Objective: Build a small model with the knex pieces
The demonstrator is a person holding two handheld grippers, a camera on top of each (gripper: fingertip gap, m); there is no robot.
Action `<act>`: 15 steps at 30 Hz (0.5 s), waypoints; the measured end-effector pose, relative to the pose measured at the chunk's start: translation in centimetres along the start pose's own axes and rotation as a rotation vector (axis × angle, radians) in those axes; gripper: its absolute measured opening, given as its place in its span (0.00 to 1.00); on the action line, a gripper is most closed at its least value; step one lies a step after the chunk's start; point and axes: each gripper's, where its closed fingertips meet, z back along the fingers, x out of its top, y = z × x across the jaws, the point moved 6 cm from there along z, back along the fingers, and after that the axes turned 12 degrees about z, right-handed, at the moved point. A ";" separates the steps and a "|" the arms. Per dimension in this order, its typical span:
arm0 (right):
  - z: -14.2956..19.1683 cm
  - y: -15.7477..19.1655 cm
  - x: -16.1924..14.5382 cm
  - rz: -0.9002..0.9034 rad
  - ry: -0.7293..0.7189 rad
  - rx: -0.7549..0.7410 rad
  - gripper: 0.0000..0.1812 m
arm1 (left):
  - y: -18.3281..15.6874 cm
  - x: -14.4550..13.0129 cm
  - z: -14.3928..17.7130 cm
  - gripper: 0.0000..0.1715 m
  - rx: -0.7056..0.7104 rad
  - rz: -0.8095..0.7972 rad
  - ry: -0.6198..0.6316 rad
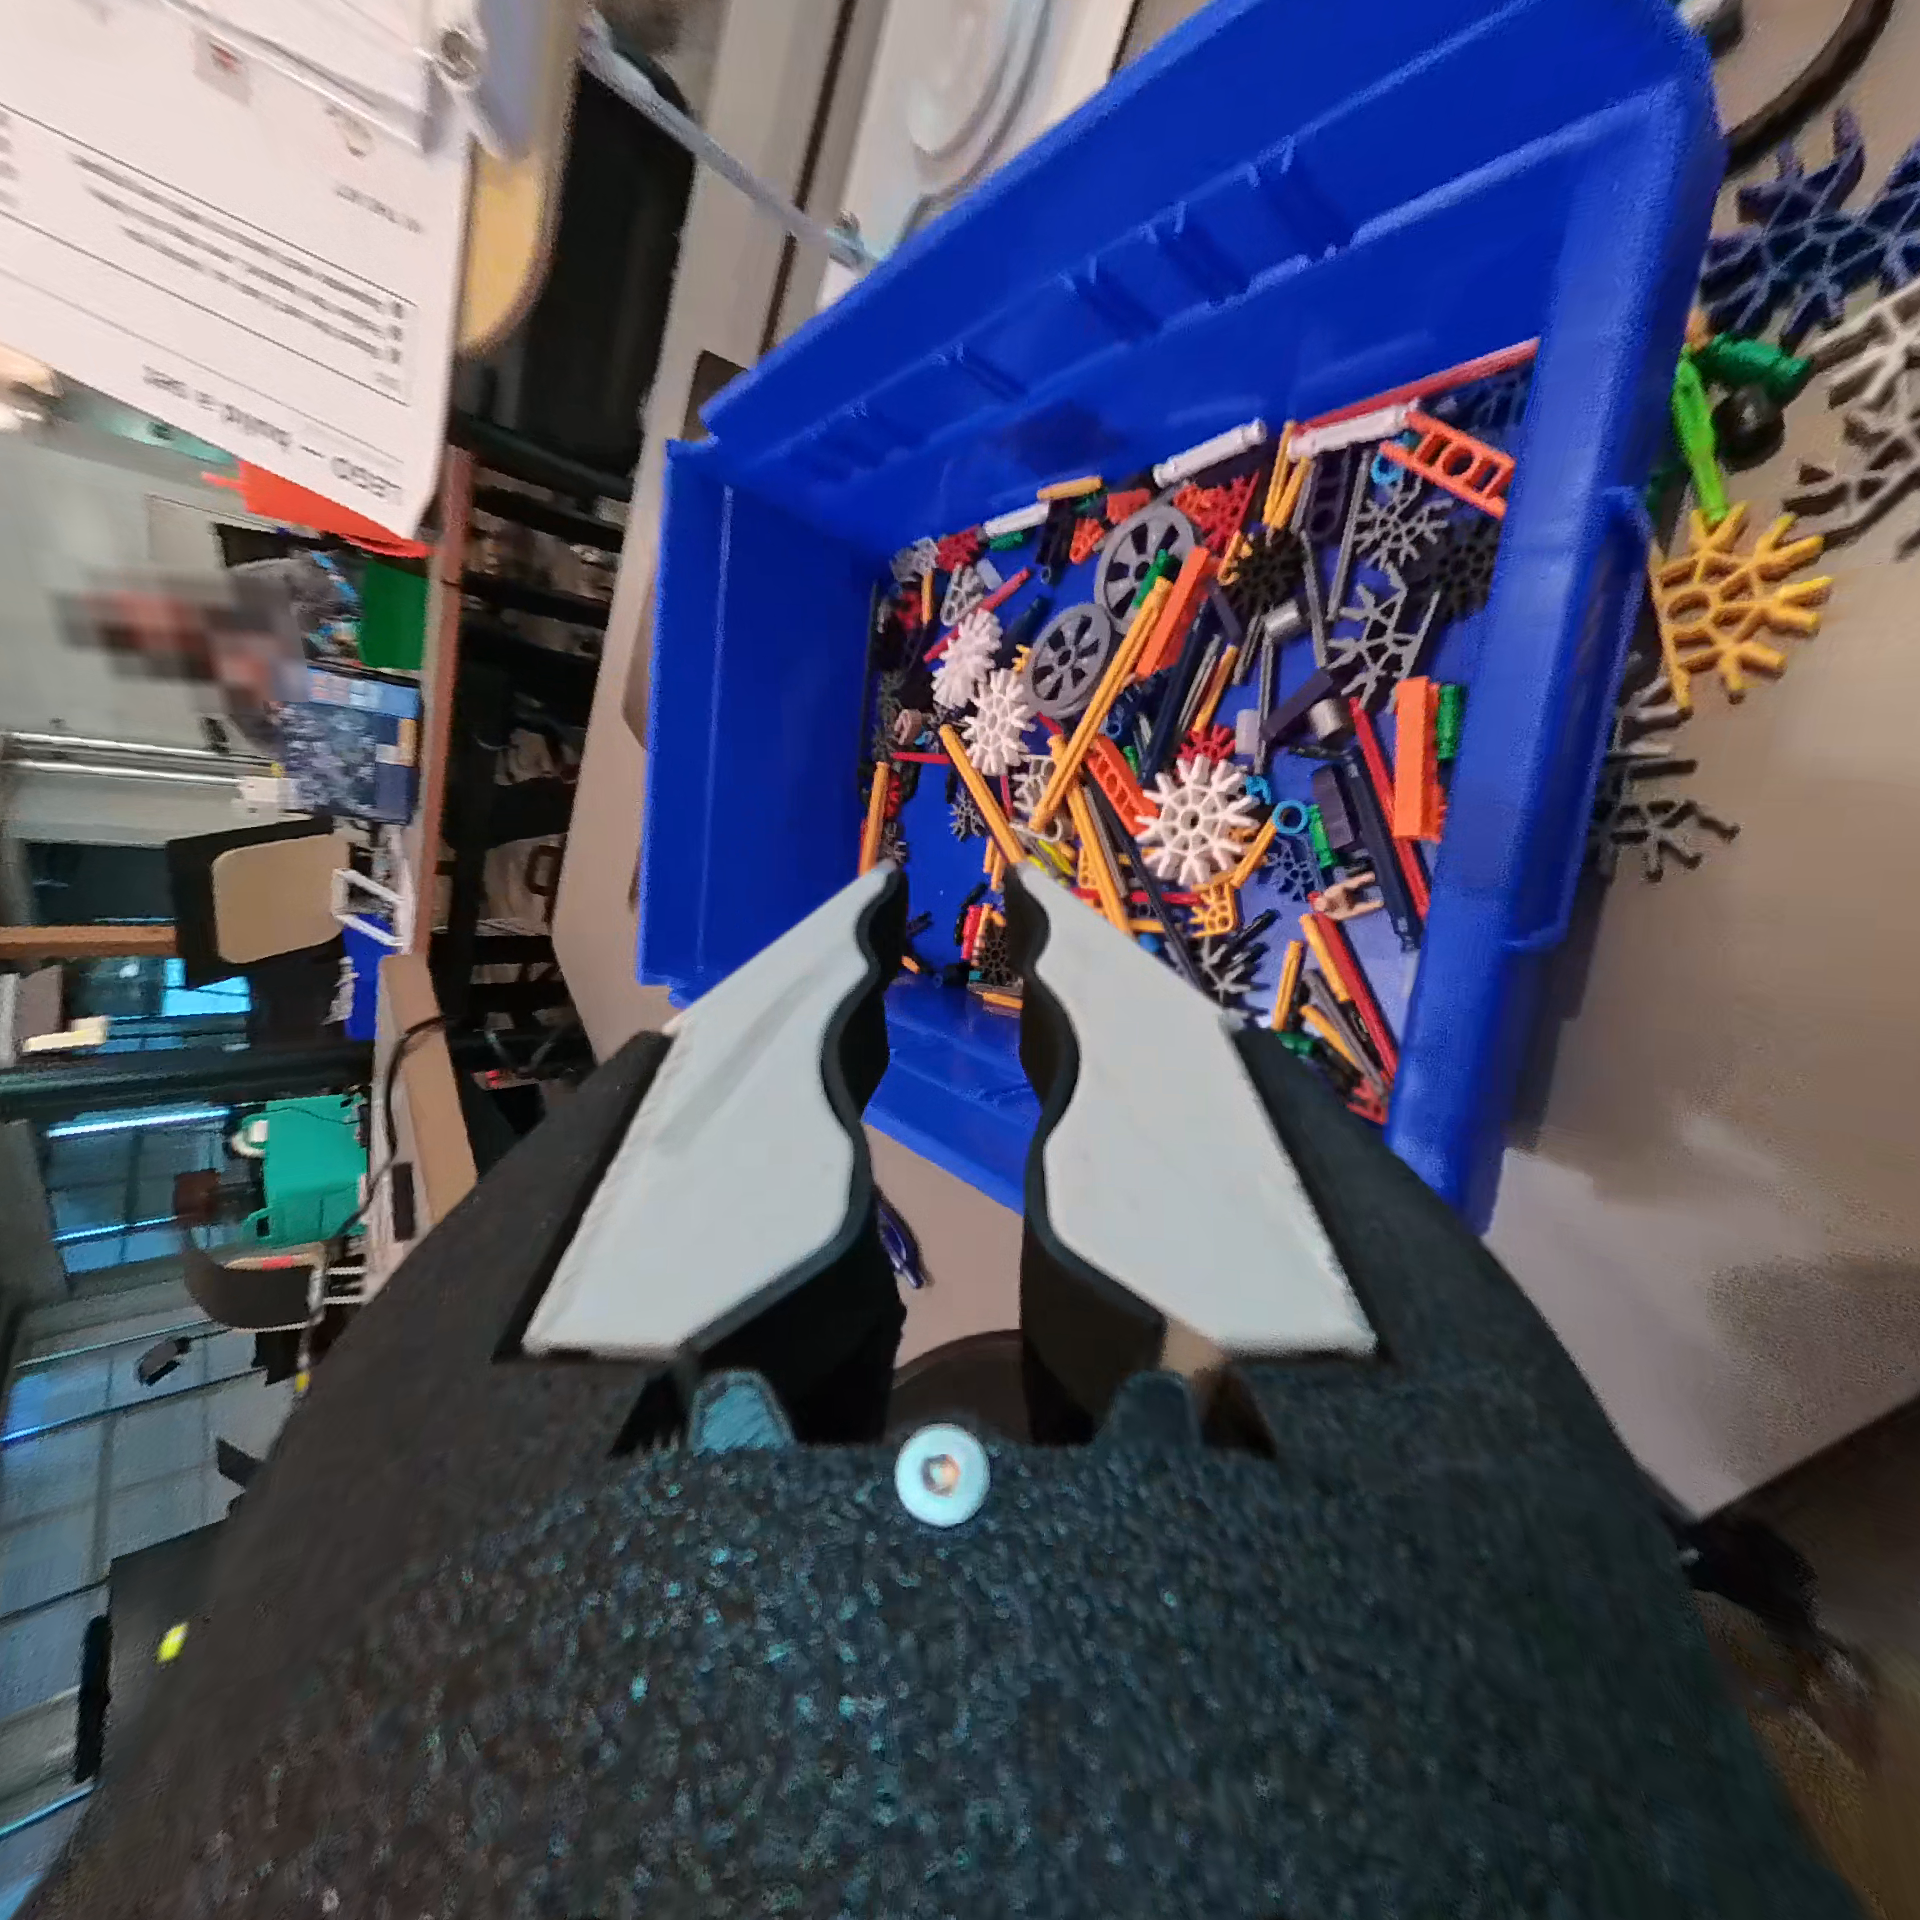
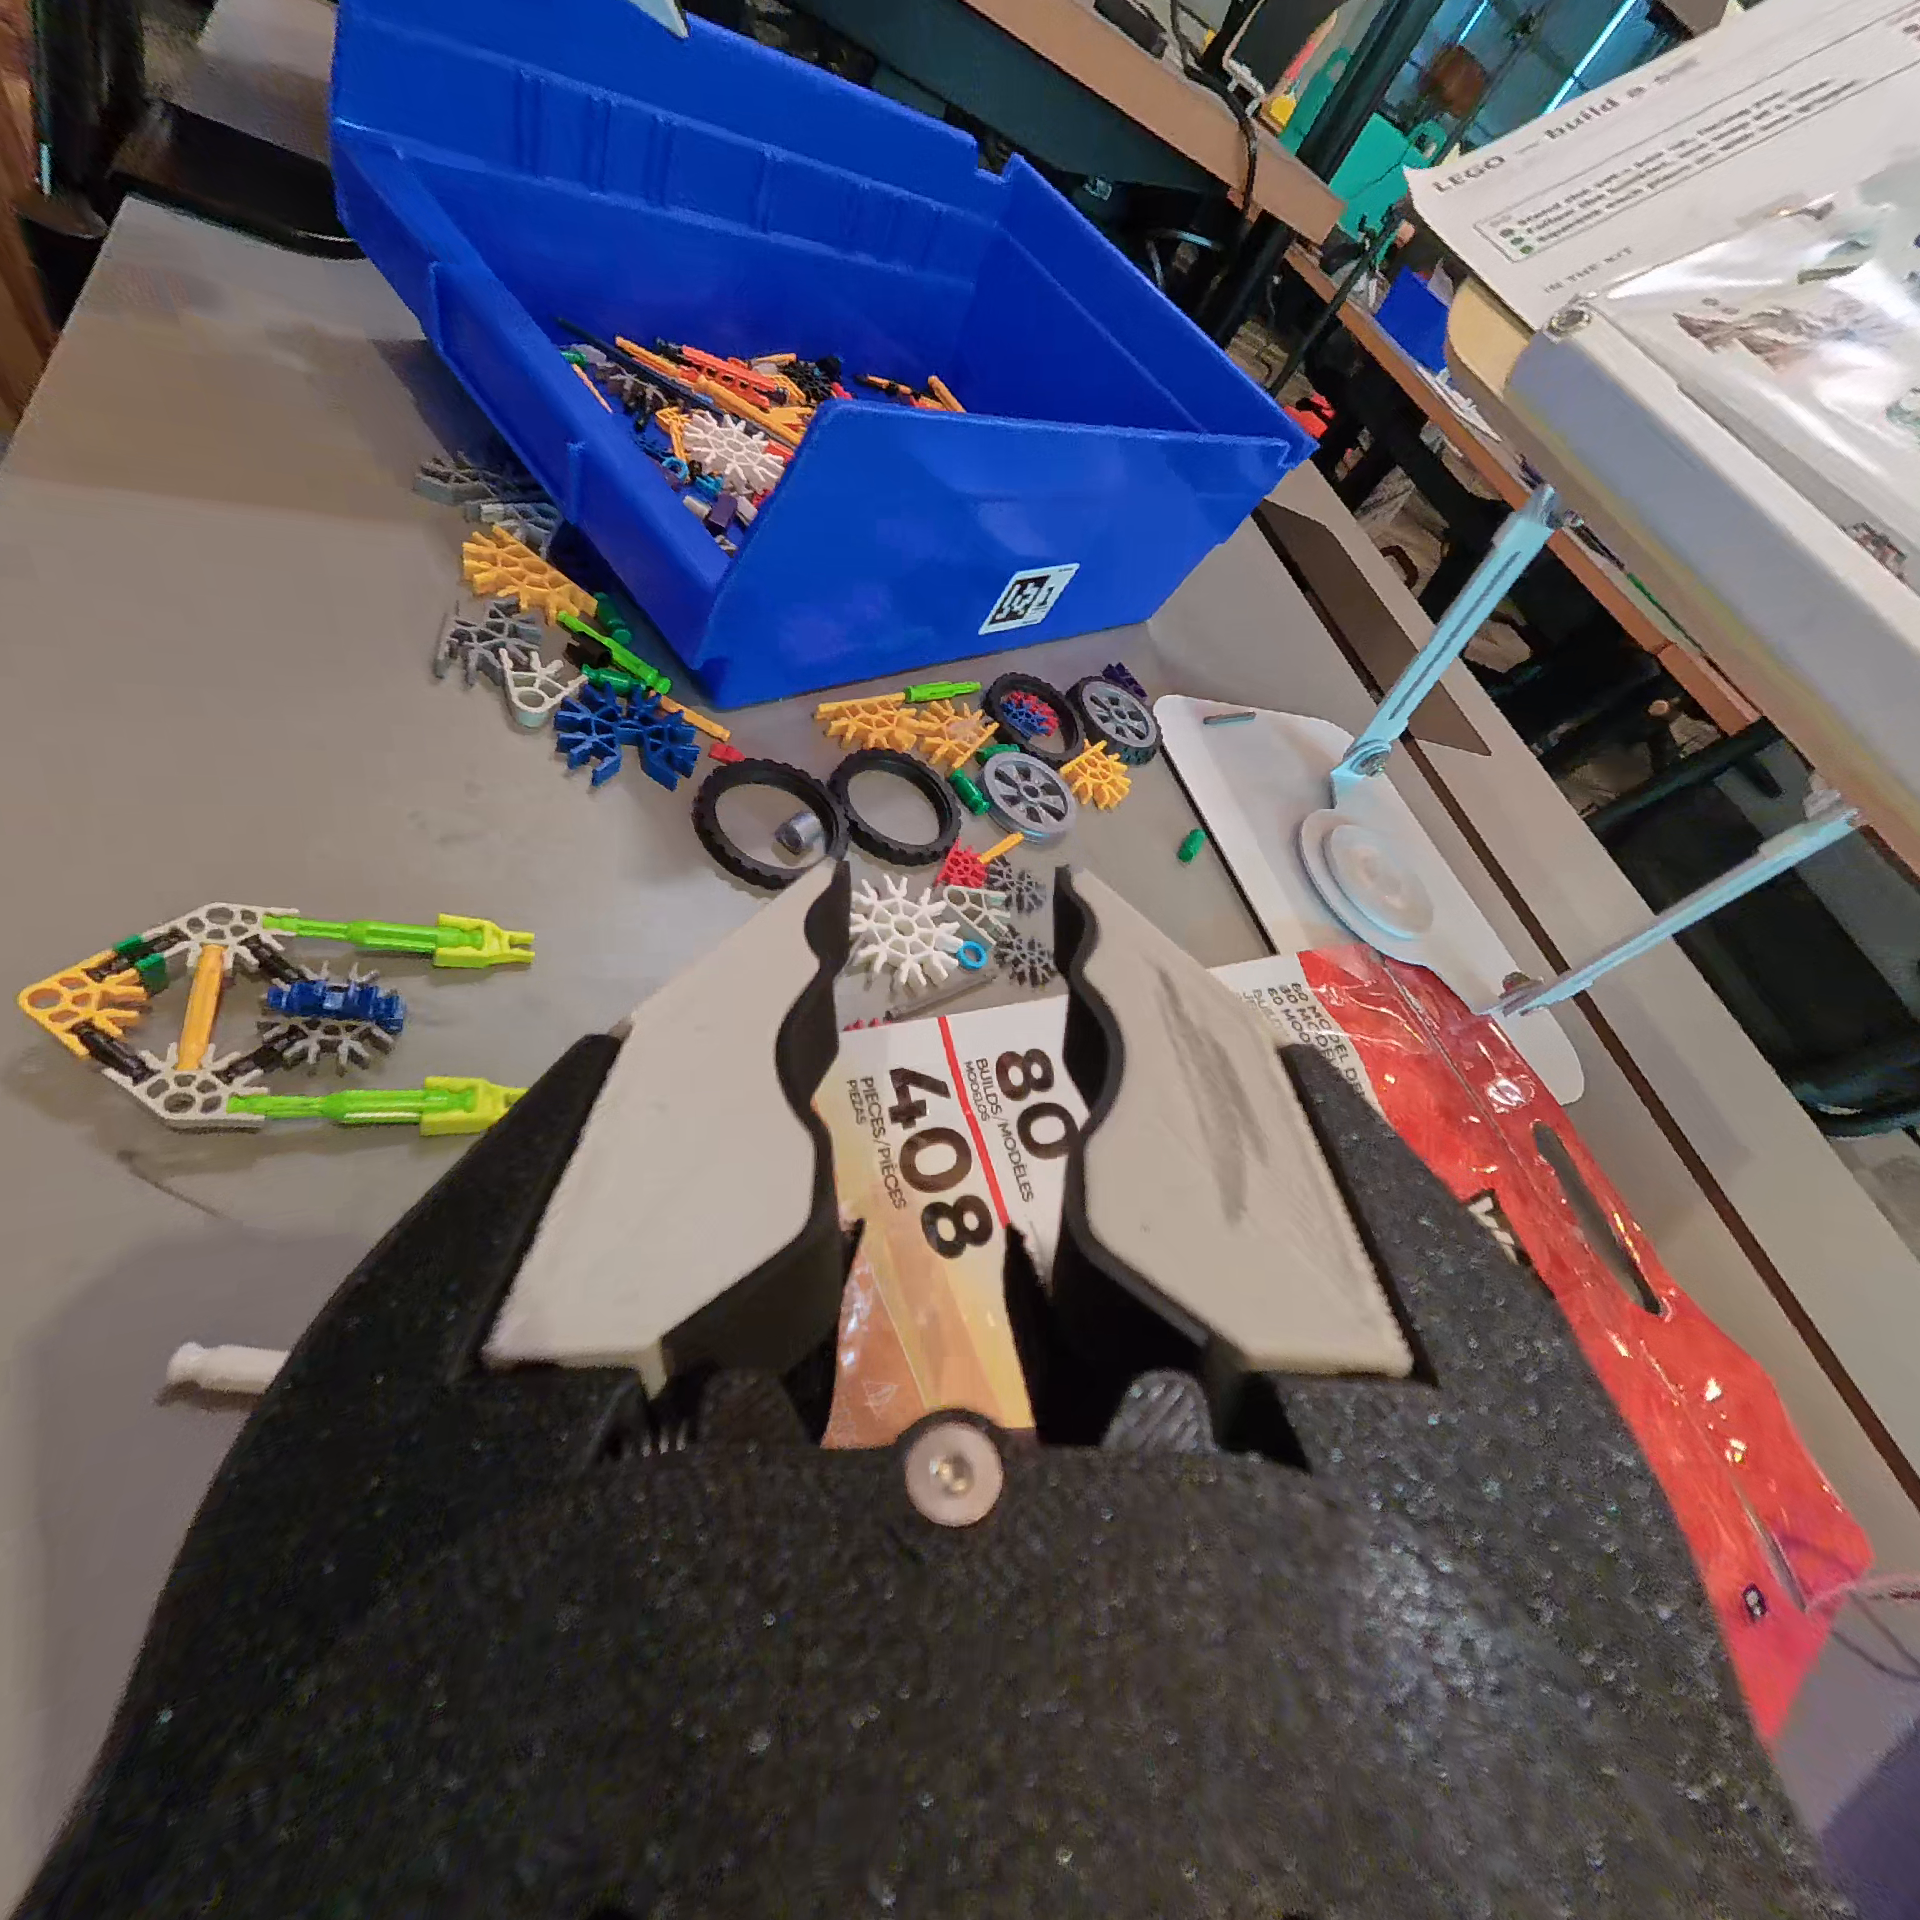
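Note:
My left gripper (image 1: 954, 883) is open and empty, its tips over the near end of a blue bin (image 1: 1143, 343) full of mixed construction-toy rods, connectors and grey wheels (image 1: 1143, 561). My right gripper (image 2: 951, 896) is open and empty, low over the grey table. A white snowflake connector (image 2: 902, 935) lies between its tips, with small grey connectors (image 2: 1023, 956) beside it. A printed card (image 2: 935, 1164) lies under its fingers. The blue bin also shows in the right wrist view (image 2: 883, 582), behind the loose parts.
A part-built model (image 2: 208, 1018) with green rods lies at the left. Two black tyres (image 2: 764, 821), wheels (image 2: 1023, 795) and yellow connectors (image 2: 873, 717) lie before the bin. A red plastic bag (image 2: 1558, 1195) and a document stand (image 2: 1371, 862) are at the right. A white rod (image 2: 213, 1366) lies near left. One gripper's finger ends stand about 25 centimeters off the other's. The right tips stand about 8 centimeters off the printed card (image 2: 935, 1164).

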 end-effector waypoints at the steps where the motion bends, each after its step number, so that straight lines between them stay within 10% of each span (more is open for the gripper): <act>1: 0.1 -0.1 -0.2 -0.010 0.001 0.001 0.21 | 0.2 -0.1 -0.5 0.09 -0.045 -0.001 0.024; 15: 0.2 -1.0 -1.6 -0.095 -0.035 -0.007 0.20 | 0.8 -1.6 -6.2 0.21 -0.587 -0.103 0.281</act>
